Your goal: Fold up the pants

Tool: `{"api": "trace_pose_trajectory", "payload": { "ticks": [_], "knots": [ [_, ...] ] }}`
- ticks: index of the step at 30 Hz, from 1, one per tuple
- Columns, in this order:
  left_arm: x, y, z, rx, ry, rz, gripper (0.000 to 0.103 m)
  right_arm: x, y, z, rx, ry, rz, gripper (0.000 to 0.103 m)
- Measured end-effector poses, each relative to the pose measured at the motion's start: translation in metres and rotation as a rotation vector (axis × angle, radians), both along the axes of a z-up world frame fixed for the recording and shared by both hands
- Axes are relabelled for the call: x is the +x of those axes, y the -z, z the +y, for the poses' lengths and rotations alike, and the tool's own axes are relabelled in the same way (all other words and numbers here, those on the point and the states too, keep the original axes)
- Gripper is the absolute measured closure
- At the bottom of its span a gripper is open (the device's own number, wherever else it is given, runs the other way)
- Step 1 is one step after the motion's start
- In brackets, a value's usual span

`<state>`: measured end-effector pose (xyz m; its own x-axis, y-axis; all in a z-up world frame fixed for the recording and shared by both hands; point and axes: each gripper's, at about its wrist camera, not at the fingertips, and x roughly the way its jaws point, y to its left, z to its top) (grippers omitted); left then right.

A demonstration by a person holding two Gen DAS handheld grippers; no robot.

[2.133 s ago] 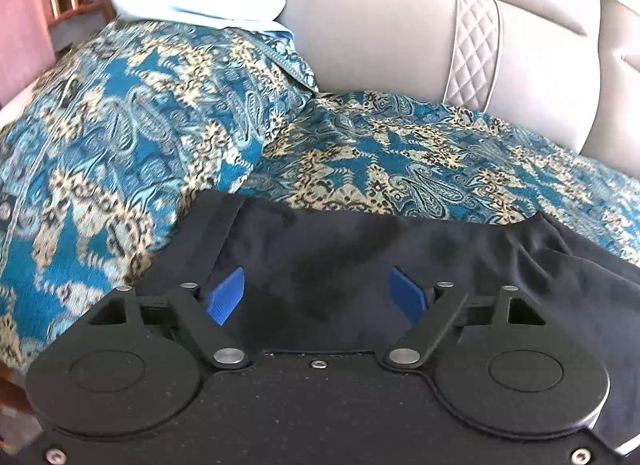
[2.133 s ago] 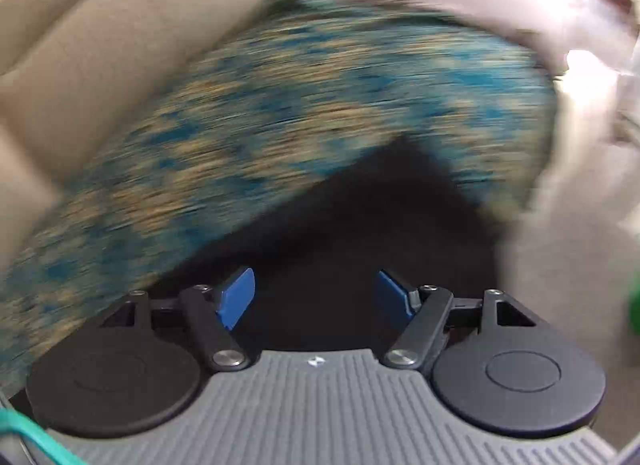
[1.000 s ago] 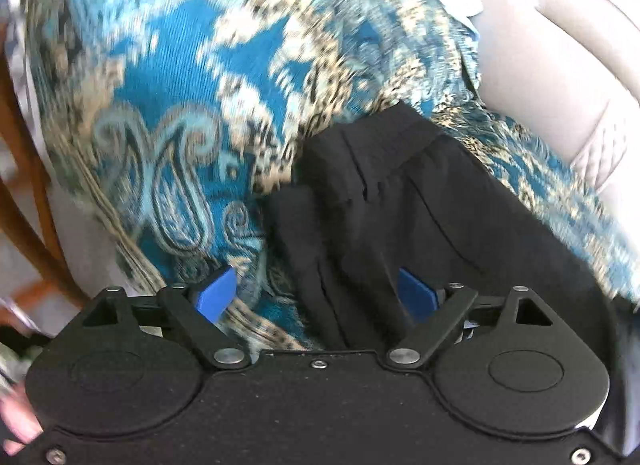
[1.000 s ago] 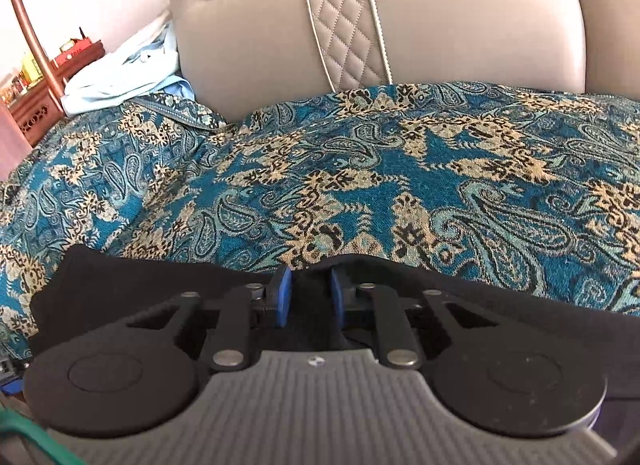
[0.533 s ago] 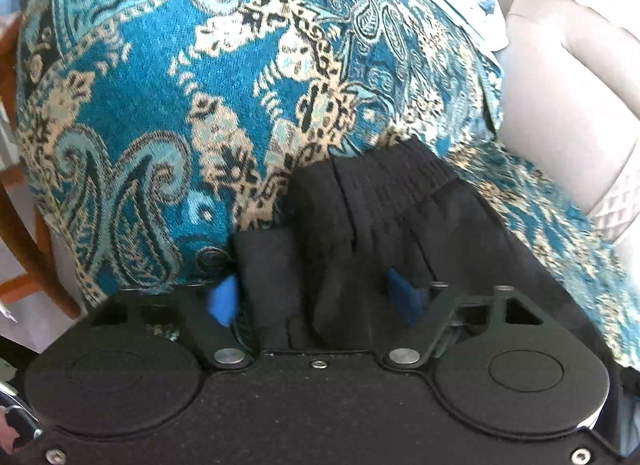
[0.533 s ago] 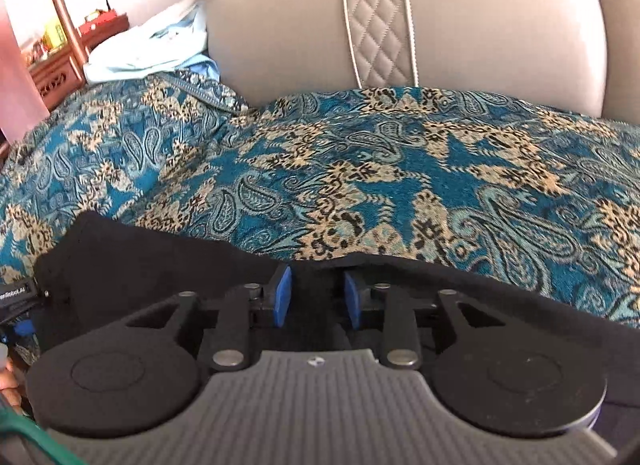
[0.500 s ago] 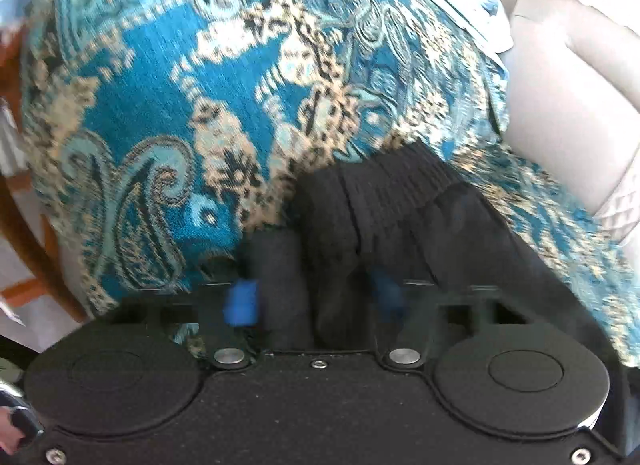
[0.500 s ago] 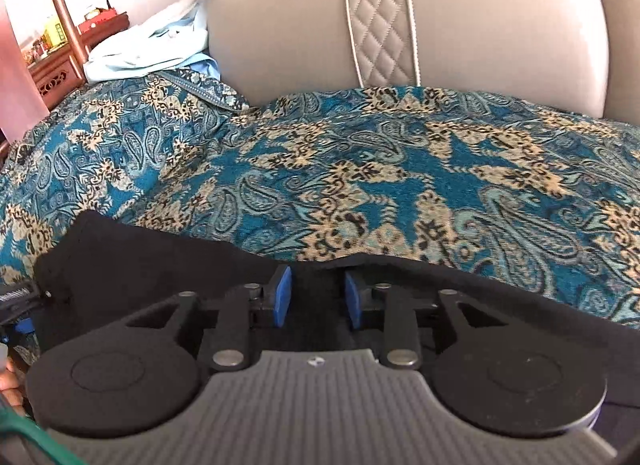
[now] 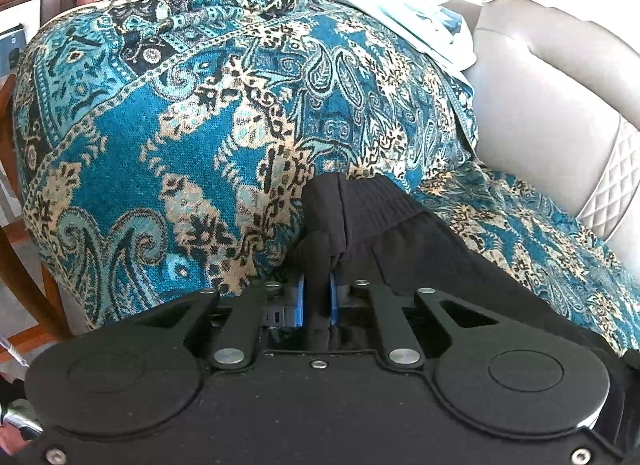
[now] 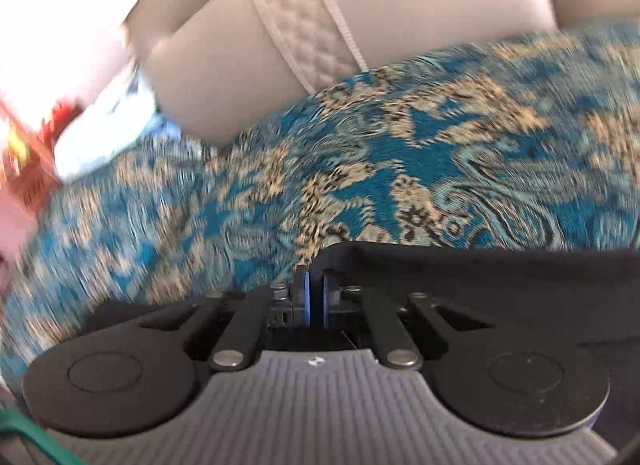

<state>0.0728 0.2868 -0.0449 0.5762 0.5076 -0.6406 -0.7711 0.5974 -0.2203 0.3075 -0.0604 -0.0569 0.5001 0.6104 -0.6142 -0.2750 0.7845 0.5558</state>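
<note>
- The left gripper (image 9: 317,297) has its blue pads closing tight on a bunched fold of the black pants (image 9: 400,225), just behind the ribbed waistband.
- The right gripper (image 10: 316,297) has its pads nearly together, pinching a thin edge of the same dark cloth.
- The pants lie on a teal paisley throw (image 9: 168,137) that covers a beige leather sofa (image 9: 540,105); the waistband corner stands lifted and creased, the rest trailing off to the right.
- The right wrist view is blurred.
</note>
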Motion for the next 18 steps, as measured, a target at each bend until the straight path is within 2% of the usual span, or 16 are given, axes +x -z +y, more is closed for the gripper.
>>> {"api": "trace_pose_trajectory", "payload": {
  "ticks": [4,8,13,18],
  "knots": [
    [-0.002,-0.005,0.002,-0.003,0.028,-0.012,0.093,-0.001,-0.007,-0.01,0.062,0.024,-0.014,0.095],
    [0.02,-0.024,0.006,-0.001,0.071,-0.067,0.093,0.01,-0.013,-0.015,0.111,0.08,-0.01,0.095],
    [0.084,-0.059,0.015,-0.007,0.157,-0.146,0.093,0.049,-0.03,-0.024,0.153,0.174,-0.011,0.095],
    [0.161,-0.08,0.028,0.033,0.197,-0.162,0.093,0.105,-0.065,-0.015,0.095,0.215,-0.093,0.095]
  ]
}}
